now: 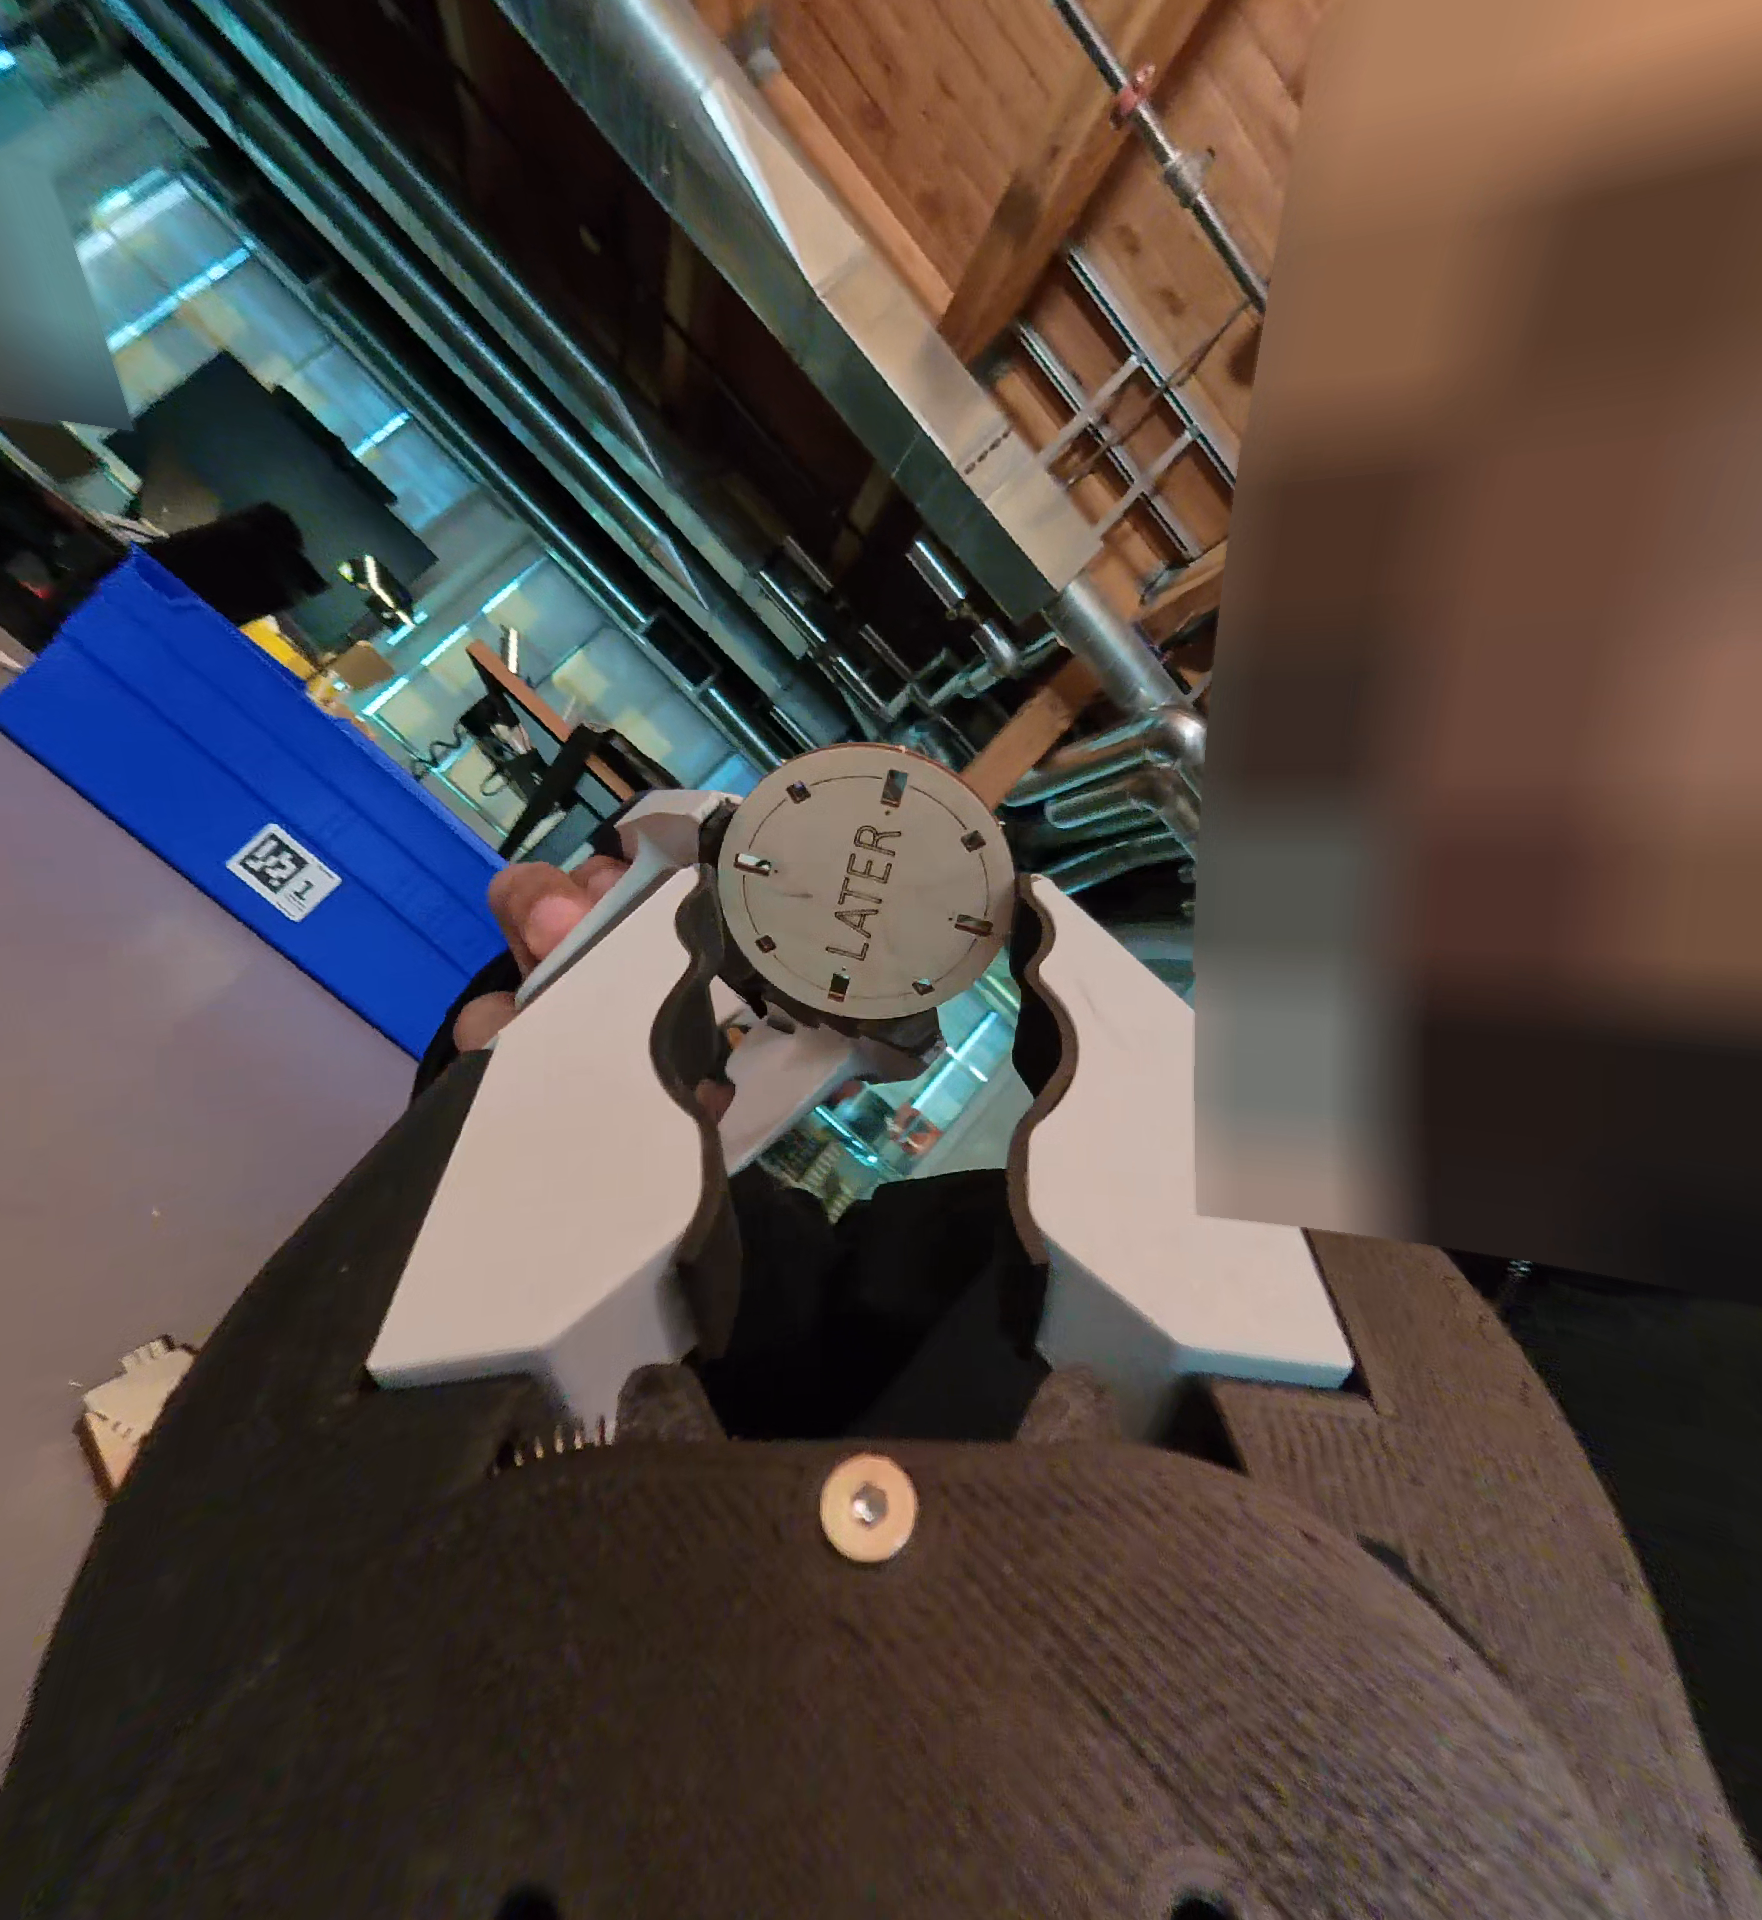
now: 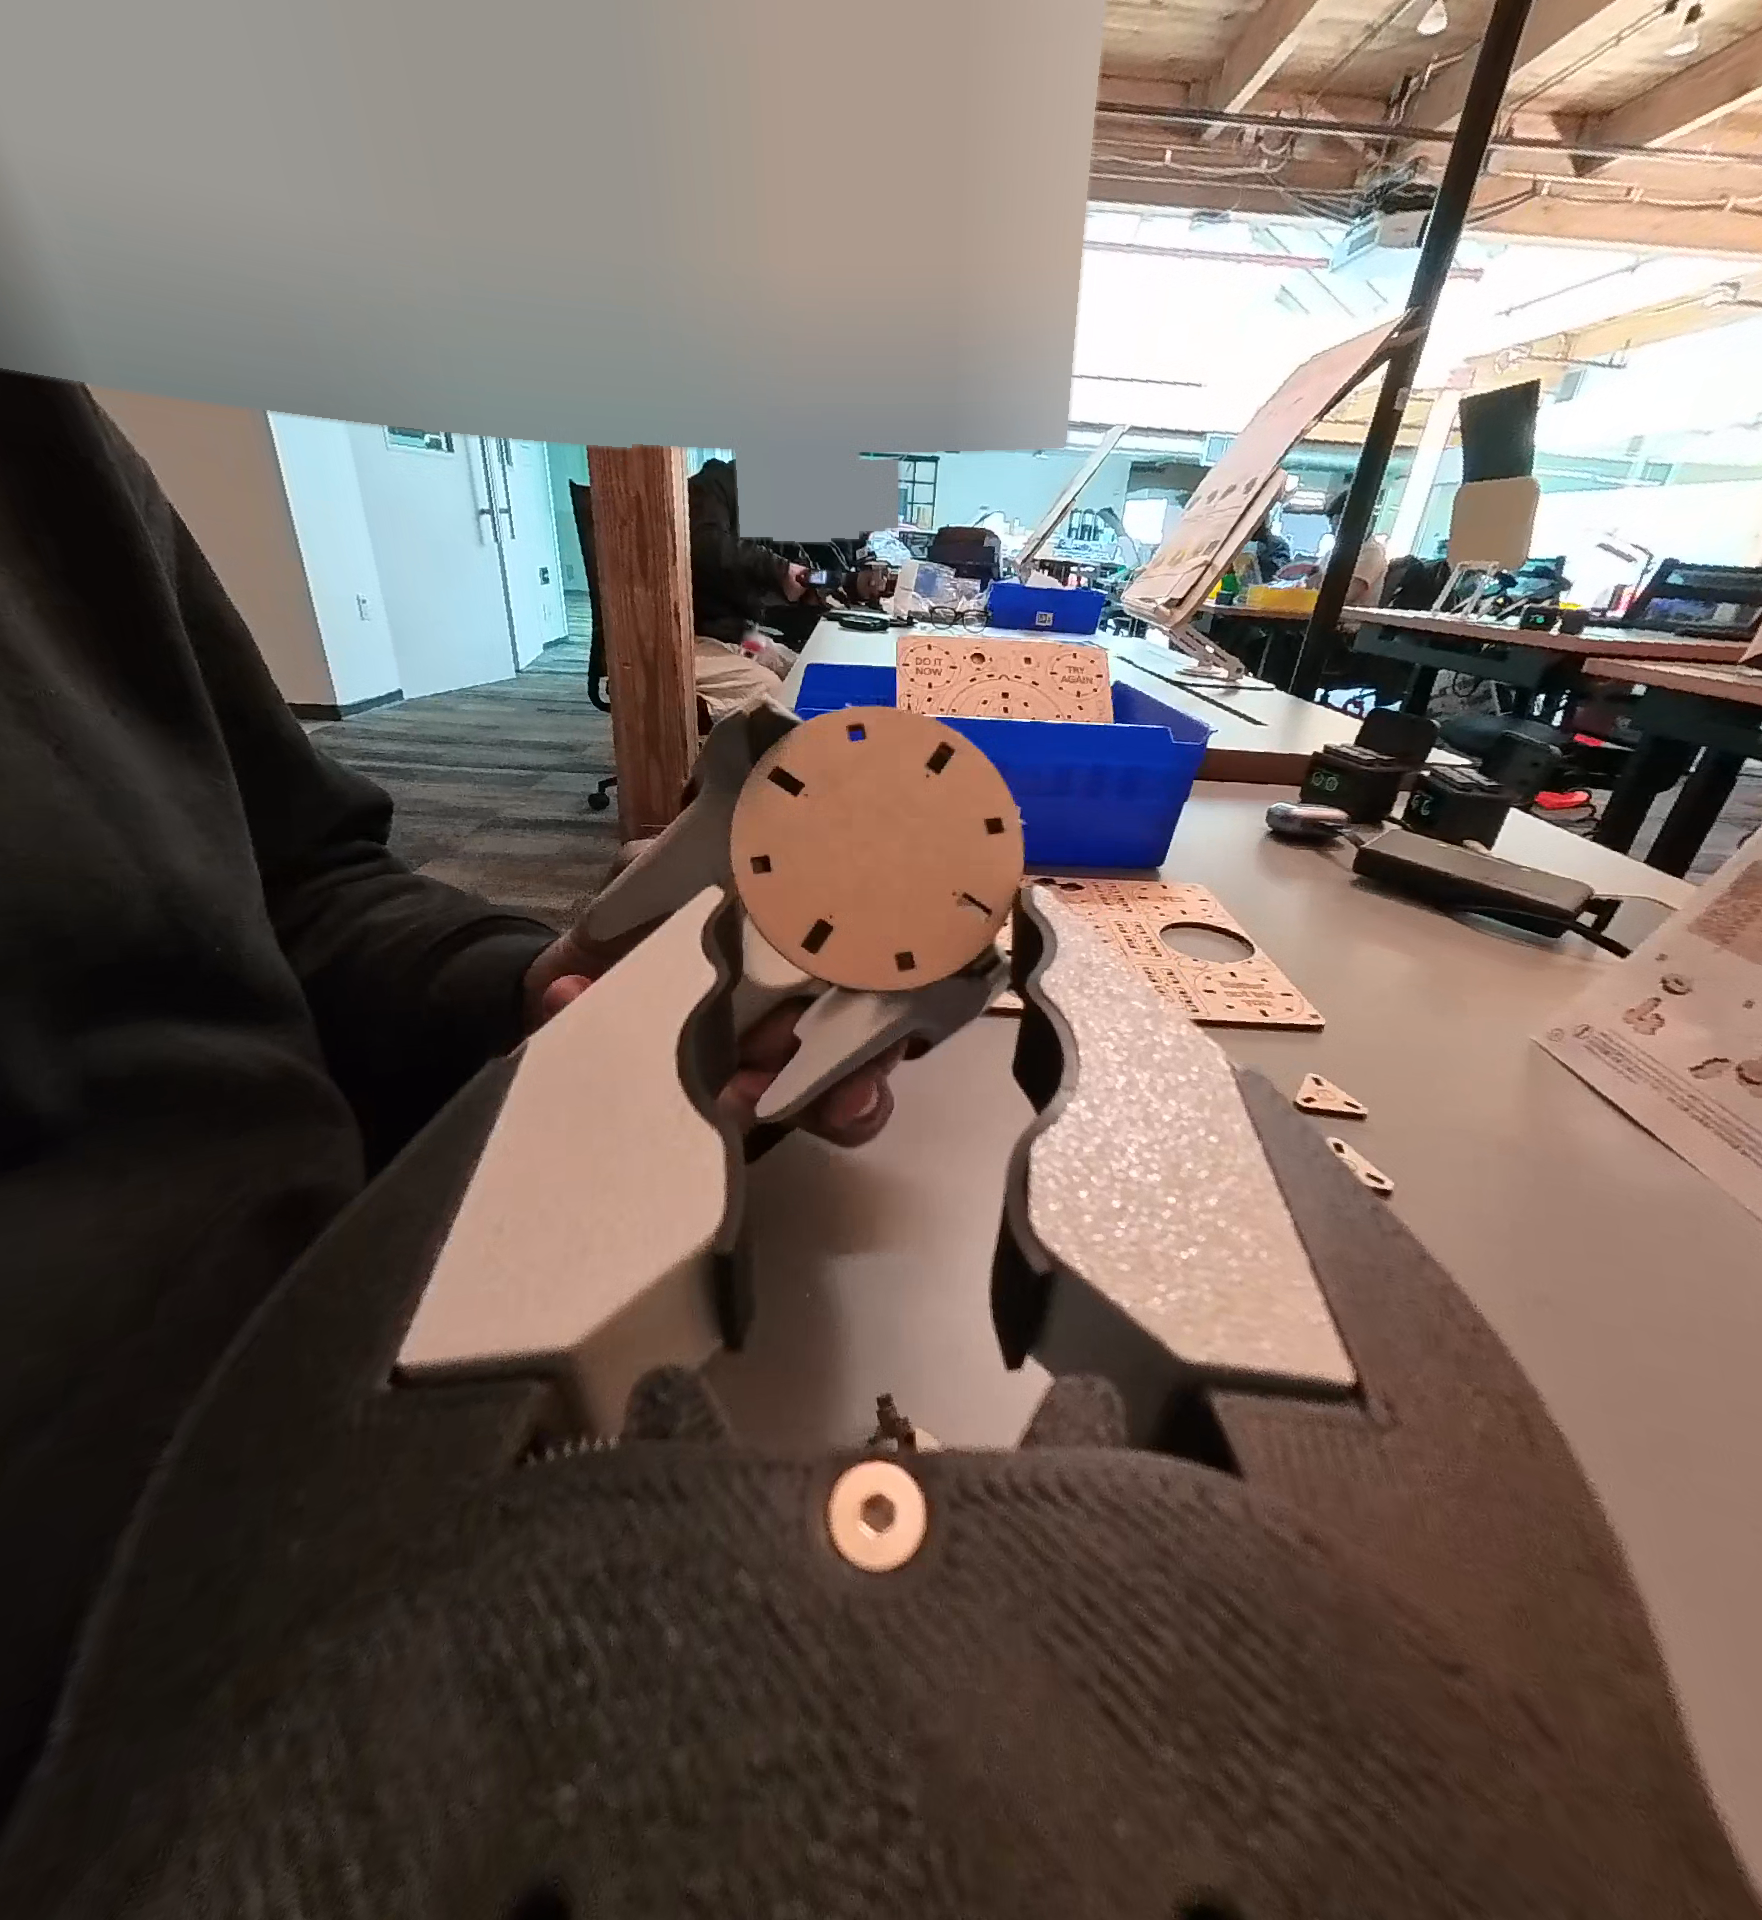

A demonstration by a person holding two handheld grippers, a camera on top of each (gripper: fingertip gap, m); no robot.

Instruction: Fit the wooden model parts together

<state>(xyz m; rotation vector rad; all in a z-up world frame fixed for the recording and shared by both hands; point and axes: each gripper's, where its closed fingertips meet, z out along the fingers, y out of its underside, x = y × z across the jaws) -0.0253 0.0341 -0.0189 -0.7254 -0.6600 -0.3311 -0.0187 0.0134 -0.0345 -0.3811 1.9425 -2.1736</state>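
Observation:
A round wooden disc with small slots near its rim is held up in the air between both grippers. In the left wrist view its engraved face (image 1: 861,883) sits between my left gripper's (image 1: 864,906) fingertips, and both pads touch its rim. In the right wrist view its plain back face (image 2: 877,847) sits between my right gripper's (image 2: 872,920) fingertips, which also press on its rim. Each view shows the other gripper's grey fingers (image 2: 690,831) behind the disc, with a hand (image 1: 534,914) on it.
A blue bin (image 2: 1085,790) with a wooden sheet stands on the grey table (image 2: 1376,1299). A cut-out wooden sheet (image 2: 1168,966), small triangular pieces (image 2: 1329,1096), a paper sheet (image 2: 1729,1039) and a black adapter (image 2: 1469,883) lie to the right. A dark sleeve is at the left. Only a small space, under 4 cm, lies between the two pairs of fingers.

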